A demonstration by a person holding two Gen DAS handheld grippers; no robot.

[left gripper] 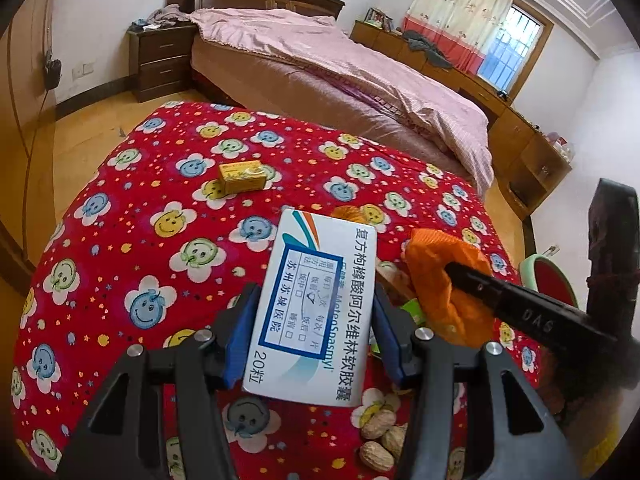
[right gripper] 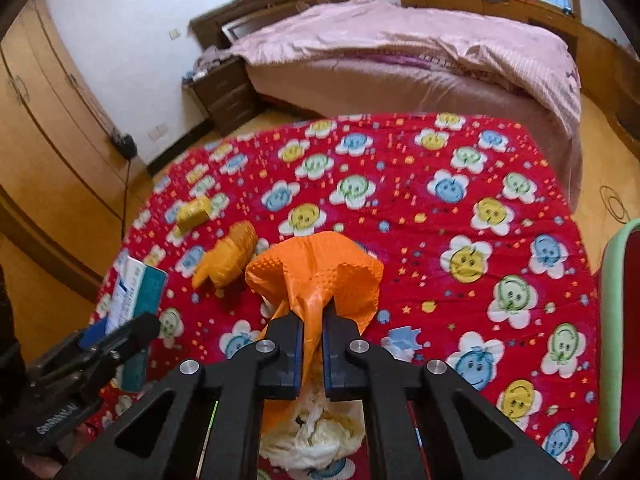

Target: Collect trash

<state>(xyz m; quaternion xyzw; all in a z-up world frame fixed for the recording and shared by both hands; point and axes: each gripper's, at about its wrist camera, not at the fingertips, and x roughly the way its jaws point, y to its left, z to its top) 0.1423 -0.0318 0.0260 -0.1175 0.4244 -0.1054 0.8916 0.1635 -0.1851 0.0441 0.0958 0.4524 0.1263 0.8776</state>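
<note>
My left gripper (left gripper: 316, 320) is shut on a white and teal medicine box (left gripper: 316, 304), held above the red flowered cloth (left gripper: 140, 200). The box also shows at the left of the right wrist view (right gripper: 136, 296). My right gripper (right gripper: 312, 320) is shut on the rim of an orange plastic bag (right gripper: 320, 272), held up; the bag shows right of the box in the left wrist view (left gripper: 444, 280). A small yellow box (left gripper: 242, 176) lies farther out on the cloth. A crumpled orange wrapper (right gripper: 228, 260) lies left of the bag. Peanuts (left gripper: 380, 436) lie below the medicine box.
Crumpled white tissue (right gripper: 316, 436) lies under my right gripper. A bed with a pink cover (left gripper: 340, 68) stands behind the table, a dark nightstand (left gripper: 160, 60) at its left. A red chair with a green rim (right gripper: 620, 320) stands at the right.
</note>
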